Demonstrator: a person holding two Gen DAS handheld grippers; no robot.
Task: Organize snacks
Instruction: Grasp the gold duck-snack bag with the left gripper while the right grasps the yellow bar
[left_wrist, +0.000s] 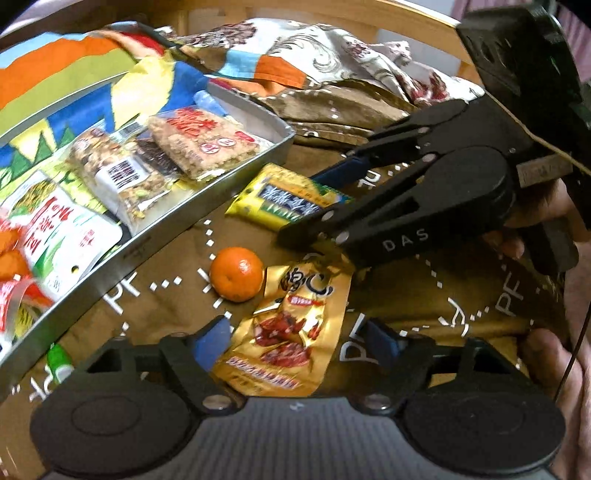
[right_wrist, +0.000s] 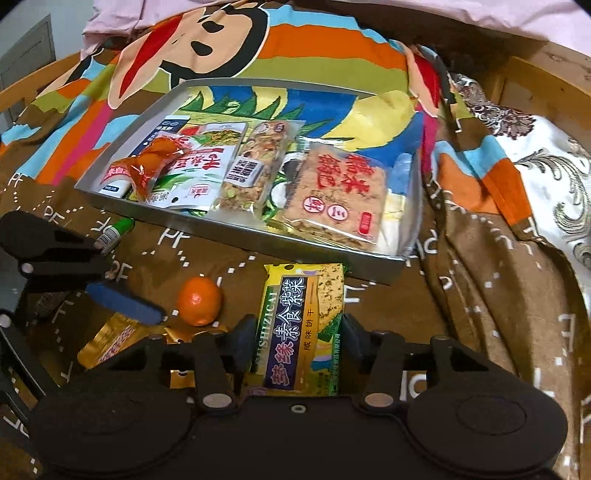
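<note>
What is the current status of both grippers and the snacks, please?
Left gripper open around gold packet. Right gripper straddling yellow cracker pack, grip unclear. Tangerine loose before tray.
</note>
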